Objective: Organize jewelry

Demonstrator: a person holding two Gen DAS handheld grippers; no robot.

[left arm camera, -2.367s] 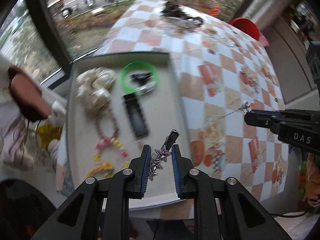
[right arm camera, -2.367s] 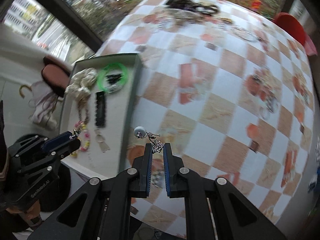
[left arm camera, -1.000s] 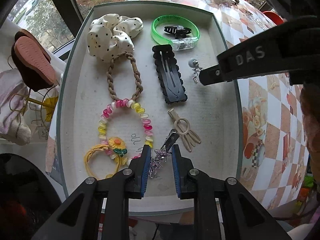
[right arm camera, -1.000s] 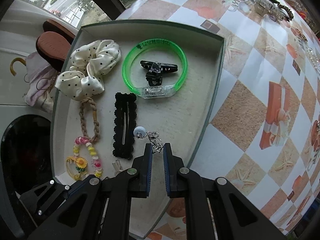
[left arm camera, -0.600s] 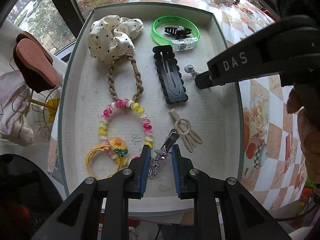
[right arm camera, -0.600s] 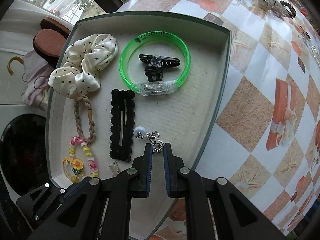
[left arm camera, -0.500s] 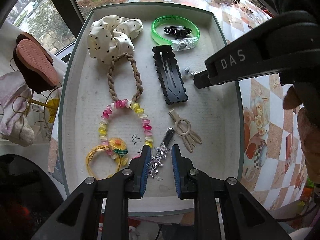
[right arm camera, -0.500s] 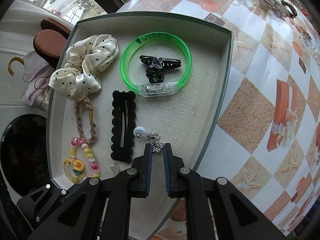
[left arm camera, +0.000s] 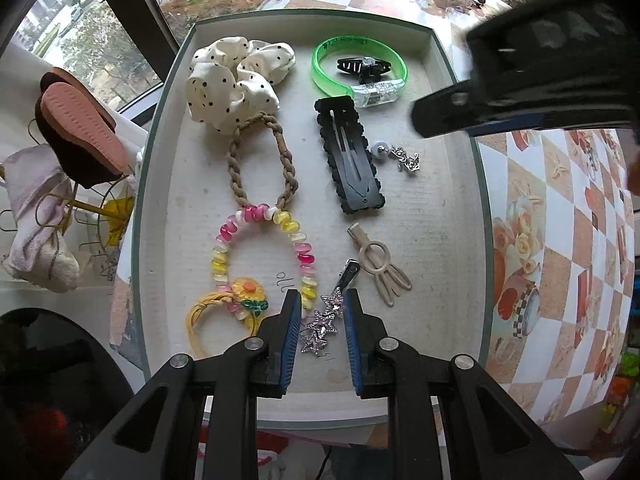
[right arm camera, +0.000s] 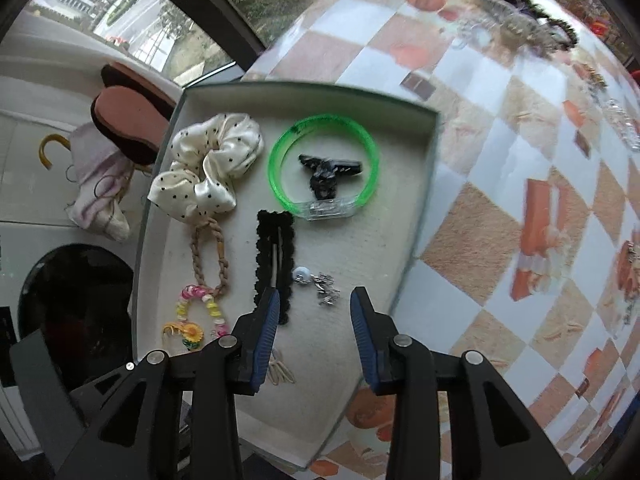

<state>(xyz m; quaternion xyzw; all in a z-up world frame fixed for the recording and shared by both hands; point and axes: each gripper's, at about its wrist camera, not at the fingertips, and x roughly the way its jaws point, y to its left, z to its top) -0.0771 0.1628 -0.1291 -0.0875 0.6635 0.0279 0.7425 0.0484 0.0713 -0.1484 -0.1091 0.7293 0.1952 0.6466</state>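
Observation:
A shallow grey tray (left arm camera: 460,216) (right arm camera: 424,184) holds hair ties, clips and a green bangle (left arm camera: 352,68) (right arm camera: 324,172). My left gripper (left arm camera: 322,312) is open around a star-studded hair clip (left arm camera: 326,320) that lies on the tray floor between its fingers. My right gripper (right arm camera: 314,312) is open and raised above the tray; it shows blurred in the left wrist view (left arm camera: 520,92). A silver pearl earring (left arm camera: 396,156) (right arm camera: 318,280) lies loose on the tray beside the black snap clip (left arm camera: 348,160) (right arm camera: 274,260).
The tray also holds a dotted cream scrunchie (left arm camera: 236,80), a braided tie (left arm camera: 260,160), a bead bracelet (left arm camera: 260,256), a yellow flower tie (left arm camera: 224,308) and a beige clip (left arm camera: 380,264). More jewelry (right arm camera: 516,16) lies far back on the checkered tablecloth (right arm camera: 520,200).
My right gripper opened, dropped the pearl earring on the tray and pulled up and back. My left gripper opened, and the star clip now lies on the tray.

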